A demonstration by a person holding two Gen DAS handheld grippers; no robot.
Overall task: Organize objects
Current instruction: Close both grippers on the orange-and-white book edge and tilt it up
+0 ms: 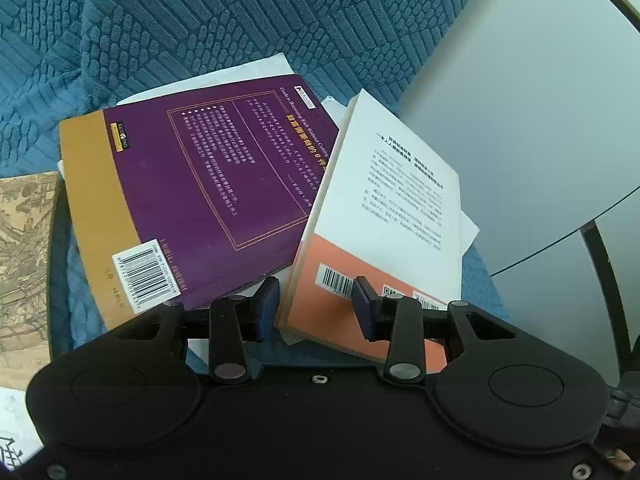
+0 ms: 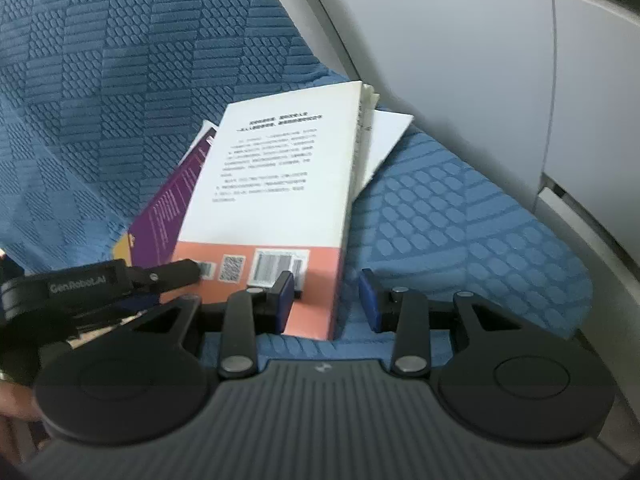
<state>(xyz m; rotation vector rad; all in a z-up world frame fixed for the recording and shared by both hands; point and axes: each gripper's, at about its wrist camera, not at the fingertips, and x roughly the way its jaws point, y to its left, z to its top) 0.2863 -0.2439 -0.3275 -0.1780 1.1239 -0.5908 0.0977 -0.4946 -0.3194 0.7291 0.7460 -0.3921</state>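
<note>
Both tools stand released astride the white book's (image 1: 384, 216) near corners, left tool (image 1: 316, 304) and right tool (image 2: 326, 298); clench evenly before lifting.

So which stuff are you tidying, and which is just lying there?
For the job:
white and orange book
purple book
left tongs
right tongs

Just lying about:
loose white paper
beige picture book
blue sofa cover
</note>
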